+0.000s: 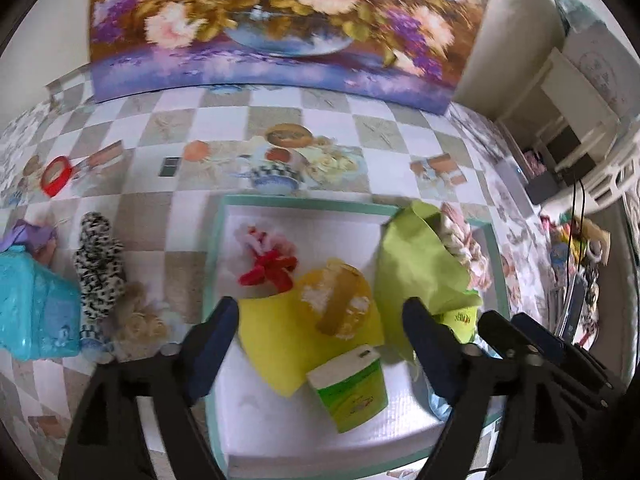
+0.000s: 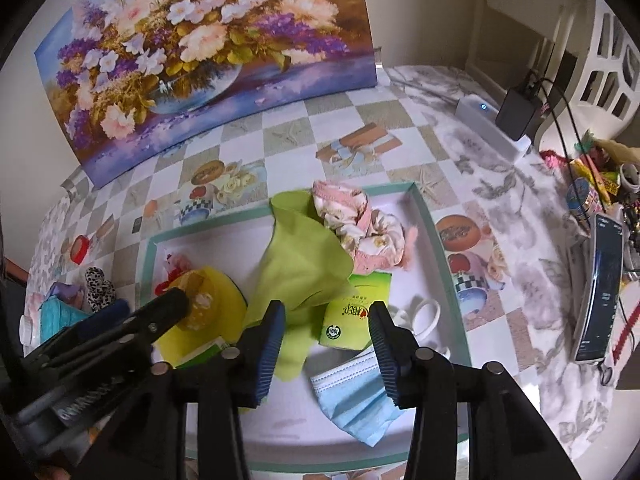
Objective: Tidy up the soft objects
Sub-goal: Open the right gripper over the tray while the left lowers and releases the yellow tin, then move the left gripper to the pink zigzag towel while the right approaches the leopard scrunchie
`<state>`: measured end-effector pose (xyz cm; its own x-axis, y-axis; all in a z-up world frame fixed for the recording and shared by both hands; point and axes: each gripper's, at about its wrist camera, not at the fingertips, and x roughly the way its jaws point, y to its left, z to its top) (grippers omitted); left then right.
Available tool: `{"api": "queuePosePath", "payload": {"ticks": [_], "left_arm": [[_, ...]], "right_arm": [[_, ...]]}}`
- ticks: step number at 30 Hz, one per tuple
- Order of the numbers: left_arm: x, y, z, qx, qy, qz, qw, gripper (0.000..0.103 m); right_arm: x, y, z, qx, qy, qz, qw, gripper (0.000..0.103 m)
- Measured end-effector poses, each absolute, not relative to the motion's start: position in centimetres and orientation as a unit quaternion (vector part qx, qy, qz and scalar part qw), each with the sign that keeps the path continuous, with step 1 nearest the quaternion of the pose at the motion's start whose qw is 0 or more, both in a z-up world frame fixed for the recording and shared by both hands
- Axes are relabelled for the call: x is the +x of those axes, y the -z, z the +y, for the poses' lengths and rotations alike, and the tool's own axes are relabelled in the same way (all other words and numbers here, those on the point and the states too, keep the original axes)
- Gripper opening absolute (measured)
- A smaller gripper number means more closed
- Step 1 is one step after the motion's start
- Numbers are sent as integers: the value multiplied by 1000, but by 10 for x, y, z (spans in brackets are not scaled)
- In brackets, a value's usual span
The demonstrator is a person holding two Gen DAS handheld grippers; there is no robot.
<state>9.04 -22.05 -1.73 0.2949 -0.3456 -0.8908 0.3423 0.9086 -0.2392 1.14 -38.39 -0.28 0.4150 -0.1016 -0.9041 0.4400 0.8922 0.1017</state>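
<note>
Both my grippers hang released over the teal-rimmed tray [image 2: 434, 220], left gripper [image 1: 320, 320] above the yellow cloth [image 1: 276, 344], right gripper [image 2: 326, 316] above the green cloth [image 2: 298, 260] at tray centre, gripping nothing.

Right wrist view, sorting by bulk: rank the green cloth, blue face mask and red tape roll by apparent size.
1. Green cloth, largest.
2. Blue face mask, though nearness to the camera inflates it.
3. Red tape roll, smallest, but farthest away.
</note>
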Motion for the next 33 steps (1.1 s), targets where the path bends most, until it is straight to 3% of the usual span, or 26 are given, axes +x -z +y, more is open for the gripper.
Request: {"api": "queuePosePath", "payload": {"ticks": [3,7,12,14,16,17,33], "left_arm": [[93,13,-209,-12,198,548,812,88],[97,14,-197,-11,170,542,823,97],[102,17,-183,-8,145,539,830,98],[104,19,-178,-4,137,541,830,98],[105,20,-174,0,131,543,830,98],[105,21,-172,0,128,544,829,98],[111,2,-136,-35,120,513,849,99]], "right_arm": [[12,1,-384,164,169,511,827,61],[13,6,-381,158,167,520,822,67],[15,10,-378,149,169,527,819,75],[15,10,-377,147,170,526,820,82],[14,10,-376,147,166,520,825,101],[14,9,-375,145,166,516,828,103],[12,3,-374,153,187,493,836,103]]}}
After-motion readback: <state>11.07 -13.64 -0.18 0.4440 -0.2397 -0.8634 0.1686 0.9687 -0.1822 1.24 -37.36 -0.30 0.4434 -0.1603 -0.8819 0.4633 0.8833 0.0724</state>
